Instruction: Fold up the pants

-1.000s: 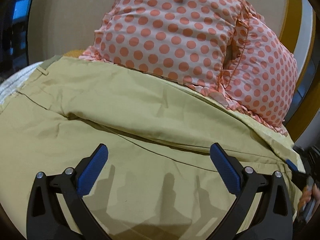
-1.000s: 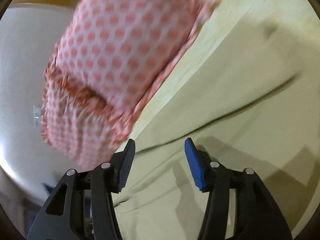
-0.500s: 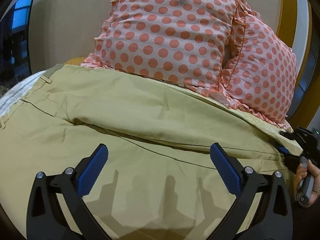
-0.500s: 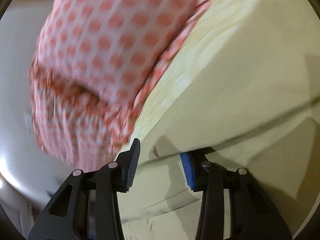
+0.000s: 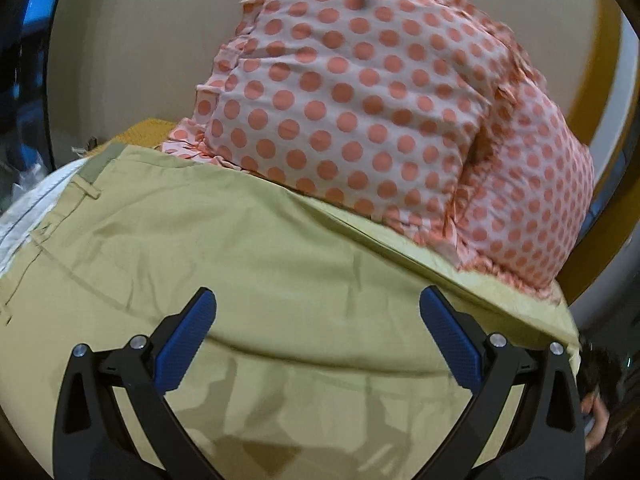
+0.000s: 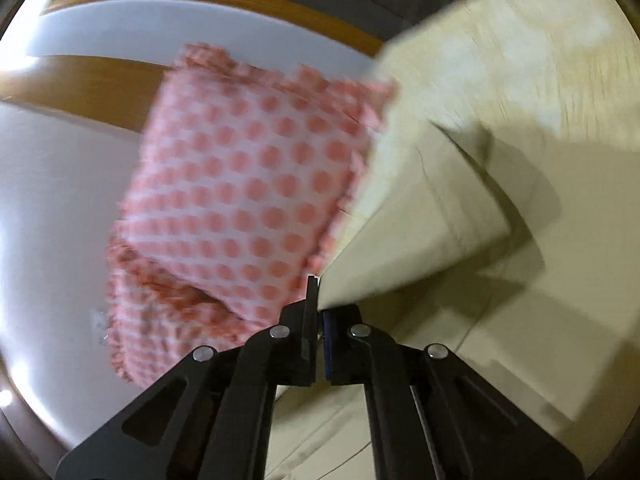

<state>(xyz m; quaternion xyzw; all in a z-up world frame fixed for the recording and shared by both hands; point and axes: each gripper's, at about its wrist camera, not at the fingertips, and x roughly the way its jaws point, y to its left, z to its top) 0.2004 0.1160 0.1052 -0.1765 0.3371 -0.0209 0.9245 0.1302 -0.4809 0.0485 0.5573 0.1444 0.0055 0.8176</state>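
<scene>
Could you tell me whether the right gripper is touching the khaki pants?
Touching. In the right wrist view, the right gripper is shut, with a fold of the khaki pants pinched between its fingers and rising from them.

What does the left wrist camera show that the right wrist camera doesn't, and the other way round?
Only the left wrist view shows the left gripper, fingers spread wide above the pants, plus the waistband with its belt loop and both polka-dot pillows.

Only the right wrist view shows the right gripper pinched shut on a lifted edge of the pants, with a white surface behind.

Both show the khaki pants and dotted pillows.
</scene>
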